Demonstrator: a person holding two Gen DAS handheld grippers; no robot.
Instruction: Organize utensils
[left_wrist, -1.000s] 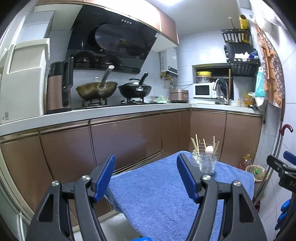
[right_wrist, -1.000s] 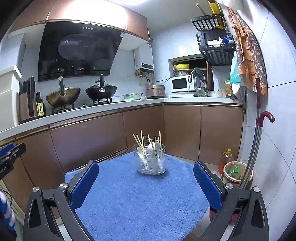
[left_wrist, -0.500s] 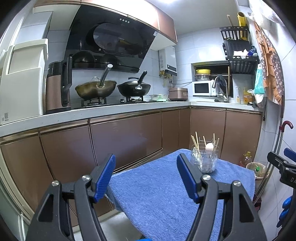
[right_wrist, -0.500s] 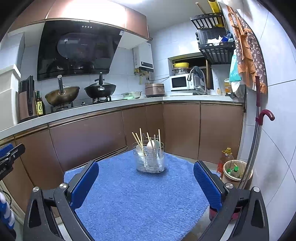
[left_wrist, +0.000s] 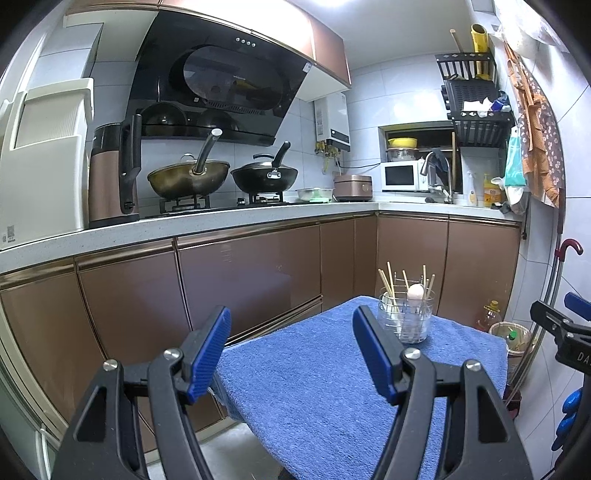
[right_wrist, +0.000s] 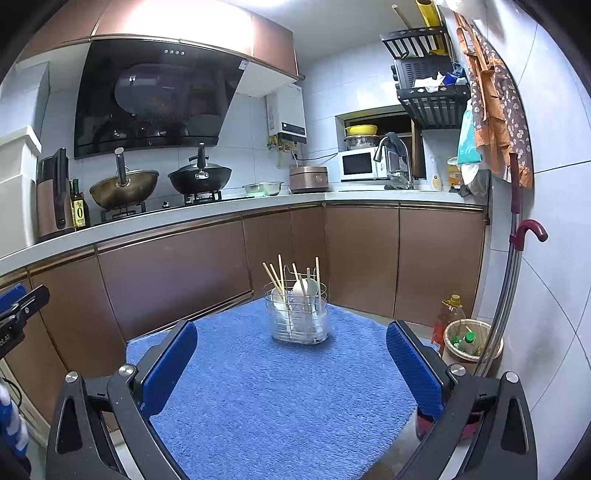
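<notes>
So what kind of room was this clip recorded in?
A home kitchen, most likely: two woks sit on a gas stove under a range hood, a microwave stands on the counter, and a utensil holder rests on a blue towel.

Clear utensil holder (right_wrist: 300, 317) with chopsticks (right_wrist: 275, 275) and white spoon (right_wrist: 301, 290) stands upright.

My little table is wearing a fuzzy blue towel (right_wrist: 280, 398) that's hanging over its edges. The clear utensil holder (right_wrist: 300, 321) is sitting right on it, toward the far end.
</notes>
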